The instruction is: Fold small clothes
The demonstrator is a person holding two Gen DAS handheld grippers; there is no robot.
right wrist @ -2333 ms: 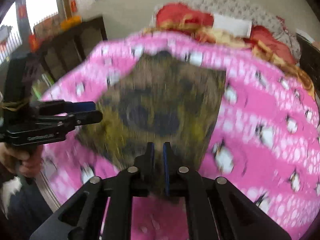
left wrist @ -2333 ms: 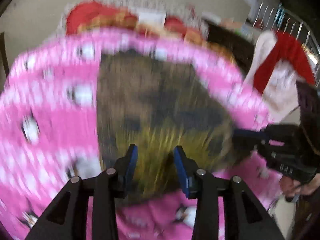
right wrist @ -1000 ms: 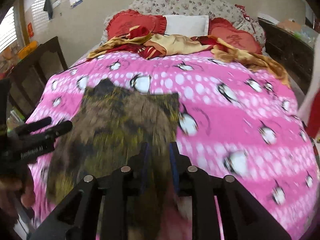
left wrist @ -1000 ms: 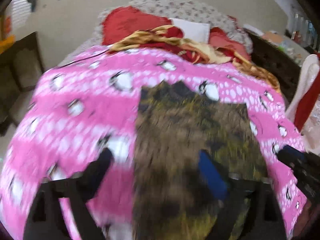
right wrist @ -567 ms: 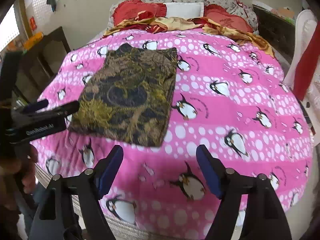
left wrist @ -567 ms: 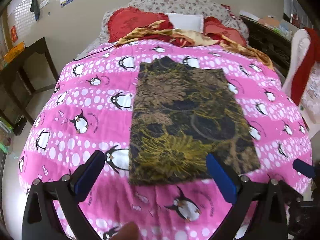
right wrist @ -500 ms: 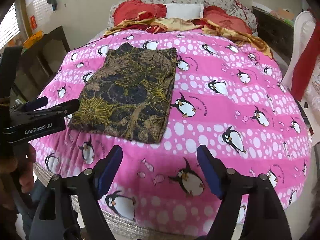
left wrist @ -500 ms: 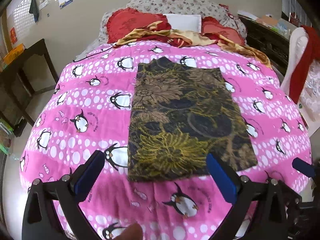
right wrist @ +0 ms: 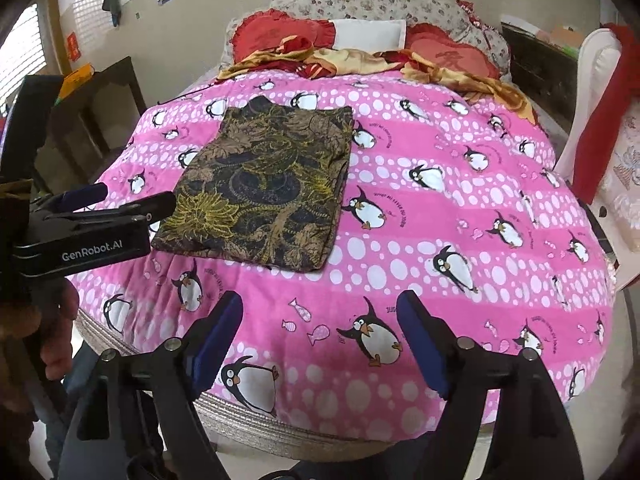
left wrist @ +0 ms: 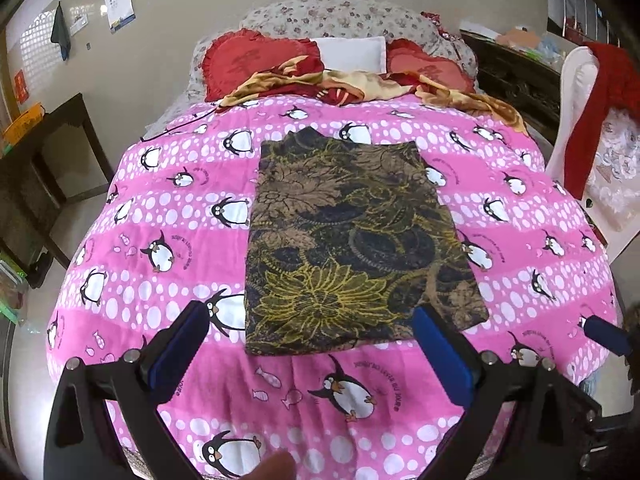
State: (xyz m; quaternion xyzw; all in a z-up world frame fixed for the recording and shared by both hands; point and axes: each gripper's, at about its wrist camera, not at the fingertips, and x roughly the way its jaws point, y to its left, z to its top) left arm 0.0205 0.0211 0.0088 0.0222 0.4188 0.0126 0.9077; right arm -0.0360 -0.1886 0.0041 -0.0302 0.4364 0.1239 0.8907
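Both the left gripper (left wrist: 312, 332) and right gripper (right wrist: 320, 326) are hovering spread wide, gripping nothing. Beyond them, the folded floral garment (left wrist: 348, 240) is lying flat on the pink penguin blanket (left wrist: 160, 208), lengthwise toward the red pillows (left wrist: 256, 60).

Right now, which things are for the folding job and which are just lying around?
For the job: dark brown and yellow flower-patterned garment, folded flat; left tool; right tool.

Lying about: red frilly cushions; white pillow; crumpled red and gold cloth; pink penguin-print quilt.

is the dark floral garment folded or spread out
Folded: the dark gold-and-brown floral garment lies flat as a neat rectangle on the pink penguin blanket, no sleeves showing.
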